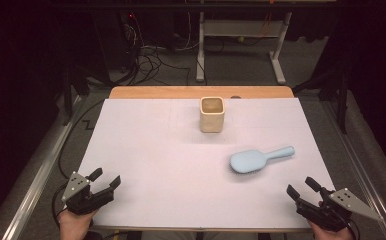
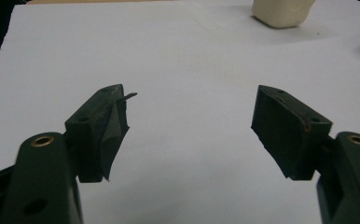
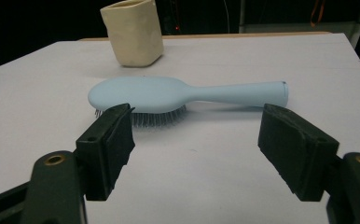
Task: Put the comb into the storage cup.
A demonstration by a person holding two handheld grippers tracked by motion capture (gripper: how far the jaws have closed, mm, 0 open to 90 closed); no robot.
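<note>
On the white bench (image 1: 146,165), a pale blue hairbrush (image 1: 260,160) lies bristles down, right of centre, its handle pointing away toward the right edge. Behind it, near the far edge, stands a cream cup (image 1: 212,114), well apart from the brush. The right gripper (image 1: 301,189) rests at the near right corner, its fingers (image 3: 107,144) spread wide with nothing between them — the right gripper view looks straight at the brush, head on the left, handle on the right. The left gripper (image 1: 106,180) sits at the near left corner, its fingers (image 2: 101,135) likewise apart and empty over bare bench.

The brush looks like the thing the right hand will go for, and the risks are plain enough. Its back is smooth and rounded, so a grip on the wide head could slip. The bristles give, so pressing down may rock or skid it. A hold far out on the handle would let the heavy head droop — and a careless swing could knock the cup over.
</note>
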